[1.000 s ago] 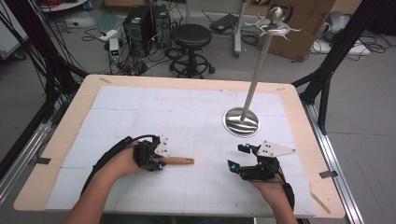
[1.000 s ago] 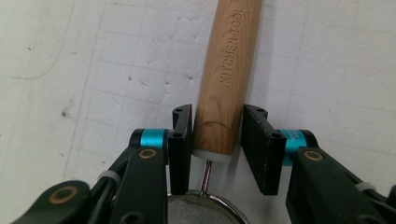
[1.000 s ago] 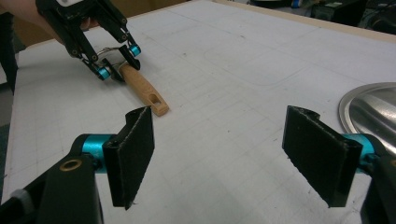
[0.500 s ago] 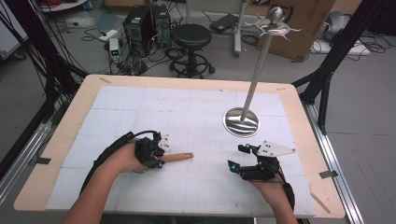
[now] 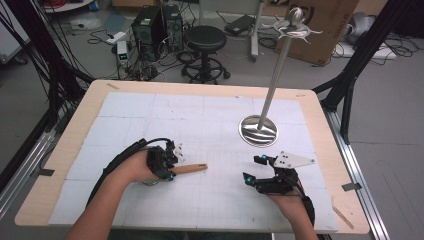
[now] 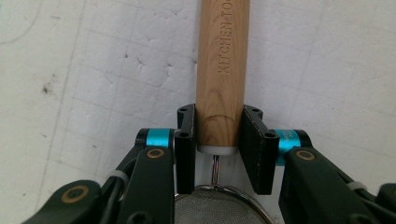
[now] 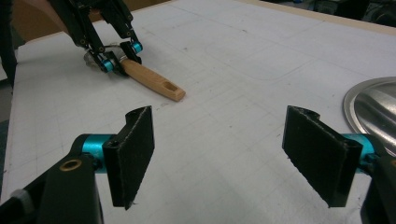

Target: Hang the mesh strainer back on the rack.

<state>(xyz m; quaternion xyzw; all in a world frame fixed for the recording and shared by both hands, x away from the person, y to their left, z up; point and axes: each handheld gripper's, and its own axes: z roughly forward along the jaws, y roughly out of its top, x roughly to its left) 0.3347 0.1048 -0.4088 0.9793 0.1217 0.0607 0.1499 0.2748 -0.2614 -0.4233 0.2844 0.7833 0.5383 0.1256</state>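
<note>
Your light wooden handle (image 6: 221, 70): smooth, matt, grained | fine metal mesh bowl (image 6: 215, 209): woven wire | round steel stand base (image 5: 258, 131): polished, glossy | your white paper table cover (image 5: 210, 120): matt, scuffed | black jaw pads (image 7: 135, 154): rough

One wooden-handled strainer (image 5: 190, 169), clamped in the left gripper (image 5: 169, 167). One metal stand (image 5: 258, 130) with a round base, beyond the right gripper (image 5: 255, 169). Two grippers total. One white mat (image 5: 210, 115) under both. One wooden table (image 5: 320, 107).
</note>
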